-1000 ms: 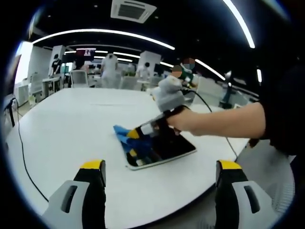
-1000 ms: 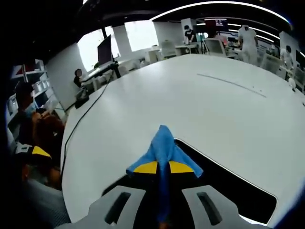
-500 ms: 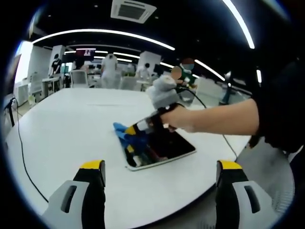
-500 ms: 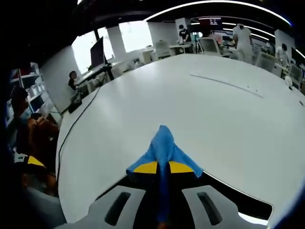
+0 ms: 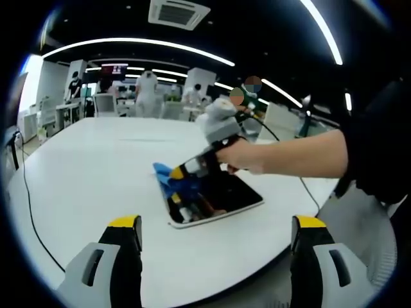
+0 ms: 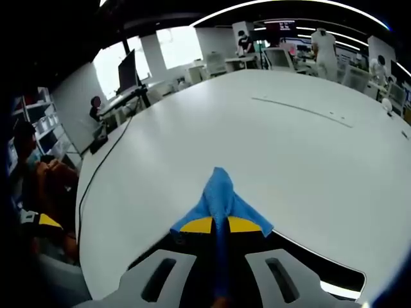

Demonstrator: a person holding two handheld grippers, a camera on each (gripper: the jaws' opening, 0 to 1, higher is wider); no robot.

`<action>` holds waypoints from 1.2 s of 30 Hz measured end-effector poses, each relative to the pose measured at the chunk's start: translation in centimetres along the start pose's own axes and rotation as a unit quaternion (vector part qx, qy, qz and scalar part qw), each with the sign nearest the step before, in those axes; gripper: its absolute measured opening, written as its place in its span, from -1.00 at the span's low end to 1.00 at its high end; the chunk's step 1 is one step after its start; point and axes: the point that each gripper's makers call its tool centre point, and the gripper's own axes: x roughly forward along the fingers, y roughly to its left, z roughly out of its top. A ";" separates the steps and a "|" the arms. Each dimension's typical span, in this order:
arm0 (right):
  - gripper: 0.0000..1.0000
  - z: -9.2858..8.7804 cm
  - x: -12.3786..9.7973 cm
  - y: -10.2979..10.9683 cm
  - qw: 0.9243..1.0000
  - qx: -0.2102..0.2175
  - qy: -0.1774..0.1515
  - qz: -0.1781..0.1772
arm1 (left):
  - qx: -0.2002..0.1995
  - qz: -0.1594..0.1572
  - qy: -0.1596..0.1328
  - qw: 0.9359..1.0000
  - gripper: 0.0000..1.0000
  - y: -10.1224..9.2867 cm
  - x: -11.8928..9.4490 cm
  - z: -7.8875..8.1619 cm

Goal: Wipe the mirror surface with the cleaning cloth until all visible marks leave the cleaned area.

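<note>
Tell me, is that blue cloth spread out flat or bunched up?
Bunched: the cloth is pinched between the right gripper's shut jaws over the mirror.

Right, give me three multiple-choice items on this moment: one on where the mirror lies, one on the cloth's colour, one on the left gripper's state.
1. The mirror lies:
A. flat on the white table
B. propped upright
C. on the floor

2. The cleaning cloth is:
A. red
B. blue
C. white

3. The left gripper is:
A. shut on the cloth
B. shut on the mirror
C. open, holding nothing

Answers:
1. A, its dark face lies level on the tabletop.
2. B, blue folds stick out of the right gripper, shut on it.
3. C, its jaws stand wide apart, bare table between.
</note>
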 end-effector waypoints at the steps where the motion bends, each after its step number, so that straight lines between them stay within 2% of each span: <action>1: -0.98 -0.2 -0.2 -0.2 1.000 0.000 0.002 -0.001 | -0.001 0.000 0.000 1.000 0.94 0.0 0.0 0.0; 13: -0.98 -1.2 -1.9 -1.8 1.000 0.014 0.005 -0.012 | -0.004 0.009 -0.006 1.000 0.94 0.2 -0.2 0.1; 18: -0.97 -1.3 -2.0 -1.9 1.000 0.022 0.003 -0.010 | -0.003 0.001 -0.004 1.000 0.93 -0.1 -0.1 0.1; 33: -0.97 -1.6 -2.5 -2.2 0.999 0.035 -0.003 -0.006 | 0.000 0.006 -0.008 1.000 0.95 0.1 -0.1 0.2; 36: -0.97 -1.9 -2.8 -2.0 0.998 0.069 -0.004 0.008 | 0.001 0.002 -0.004 1.000 0.95 0.0 -0.1 0.1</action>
